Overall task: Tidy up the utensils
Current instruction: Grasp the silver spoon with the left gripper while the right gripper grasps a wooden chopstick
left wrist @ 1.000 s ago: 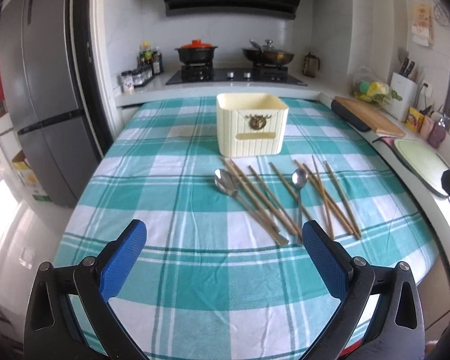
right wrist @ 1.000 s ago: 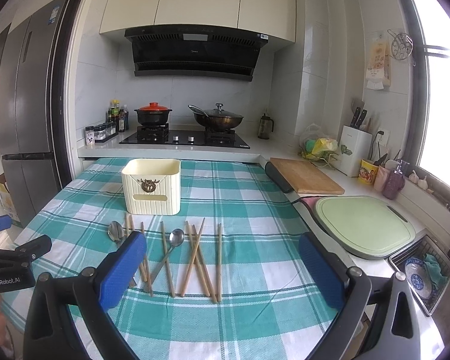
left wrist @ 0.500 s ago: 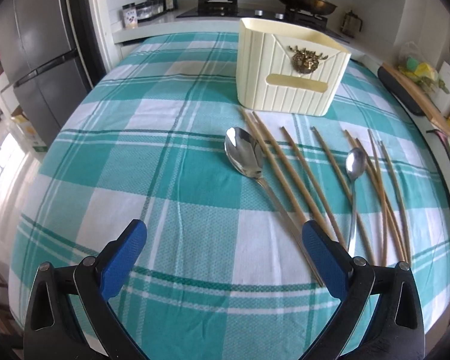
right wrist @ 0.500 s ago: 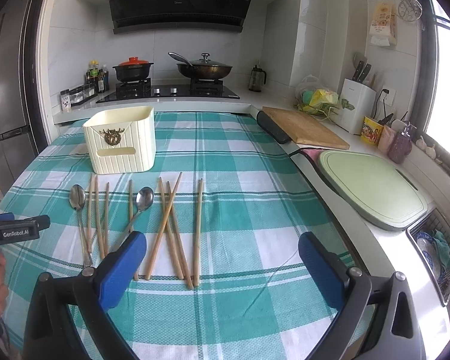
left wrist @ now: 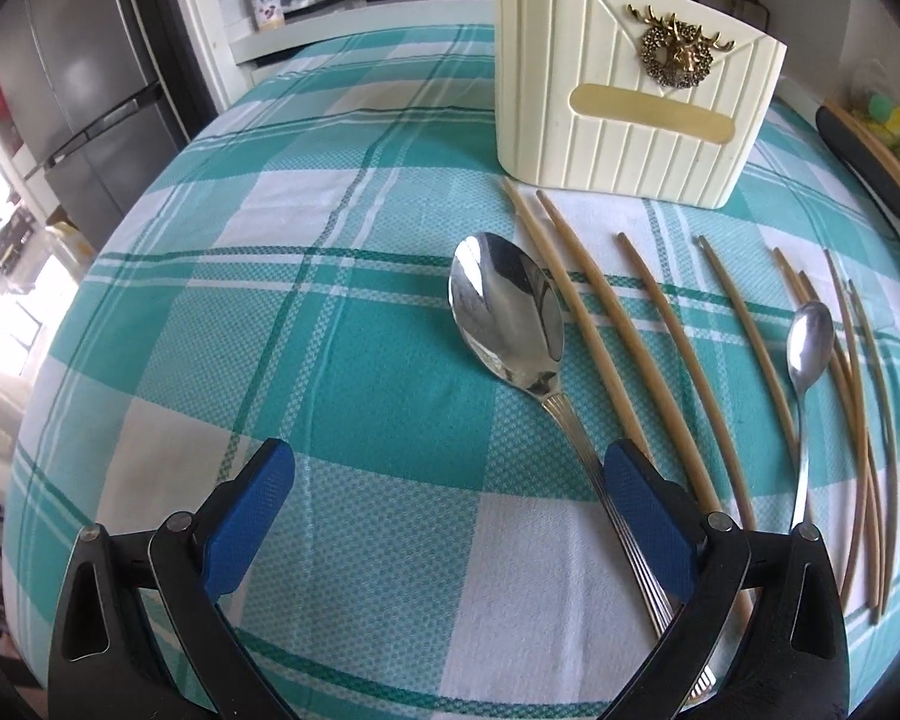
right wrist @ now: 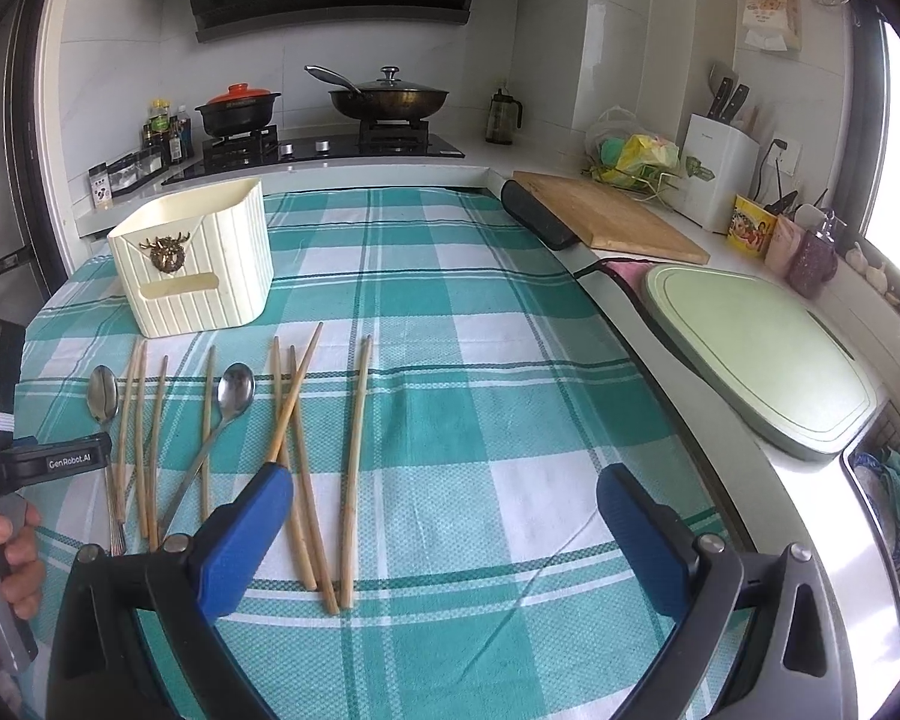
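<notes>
A cream ribbed utensil holder (left wrist: 630,102) (right wrist: 195,267) with a brass deer badge stands on the teal checked tablecloth. In front of it lie a large steel spoon (left wrist: 510,324) (right wrist: 103,396), a small spoon (left wrist: 810,348) (right wrist: 234,393) and several wooden chopsticks (left wrist: 660,324) (right wrist: 354,456). My left gripper (left wrist: 450,510) is open, low over the cloth, its right finger over the large spoon's handle. My right gripper (right wrist: 444,534) is open above the near ends of the right-hand chopsticks. The left gripper (right wrist: 48,459) also shows at the right wrist view's left edge, held by a hand.
A wooden board (right wrist: 612,216) and a pale green board (right wrist: 762,348) lie on the counter at the right. A stove with a red-lidded pot (right wrist: 237,108) and a wok (right wrist: 390,96) stands behind the table. A grey fridge (left wrist: 78,96) is at the left.
My left gripper has dropped and moved forward to the large spoon, which now fills the view. My right gripper has lowered and come nearer the chopsticks. Both stay open.
</notes>
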{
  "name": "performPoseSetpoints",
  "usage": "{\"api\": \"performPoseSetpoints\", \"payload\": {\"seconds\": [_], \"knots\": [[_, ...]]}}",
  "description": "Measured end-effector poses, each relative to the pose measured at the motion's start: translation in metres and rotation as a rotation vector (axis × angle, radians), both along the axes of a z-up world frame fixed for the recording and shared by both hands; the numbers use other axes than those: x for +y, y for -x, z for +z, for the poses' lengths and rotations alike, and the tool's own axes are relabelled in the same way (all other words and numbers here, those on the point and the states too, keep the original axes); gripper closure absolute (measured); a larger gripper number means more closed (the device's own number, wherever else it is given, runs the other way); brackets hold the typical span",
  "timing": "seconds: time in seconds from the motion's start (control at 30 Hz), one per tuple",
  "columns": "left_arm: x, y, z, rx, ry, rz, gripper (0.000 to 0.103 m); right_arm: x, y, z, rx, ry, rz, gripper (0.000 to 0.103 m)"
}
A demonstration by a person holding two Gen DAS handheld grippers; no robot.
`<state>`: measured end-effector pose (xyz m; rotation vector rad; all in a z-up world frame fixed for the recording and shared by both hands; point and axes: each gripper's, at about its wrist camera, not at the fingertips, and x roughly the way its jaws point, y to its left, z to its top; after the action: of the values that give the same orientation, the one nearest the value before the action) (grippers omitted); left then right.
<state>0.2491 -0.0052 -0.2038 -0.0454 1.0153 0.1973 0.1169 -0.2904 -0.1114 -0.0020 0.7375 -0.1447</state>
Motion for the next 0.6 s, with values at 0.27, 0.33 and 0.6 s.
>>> {"api": "performPoseSetpoints", "payload": {"seconds": [0.27,0.33,0.6], "knots": [[0.006,0.004,0.0,0.015,-0.002,-0.075,0.0,-0.003,-0.081,-0.052,0.191,-0.123,0.119,0.008],[0.011,0.004,-0.001,0.023,0.013,-0.087,0.0,0.001,-0.094,-0.063,0.238,-0.118,0.14,0.024],[0.032,0.008,-0.006,0.054,-0.03,-0.127,0.0,0.013,-0.106,-0.087,0.34,0.003,0.228,0.049]]}}
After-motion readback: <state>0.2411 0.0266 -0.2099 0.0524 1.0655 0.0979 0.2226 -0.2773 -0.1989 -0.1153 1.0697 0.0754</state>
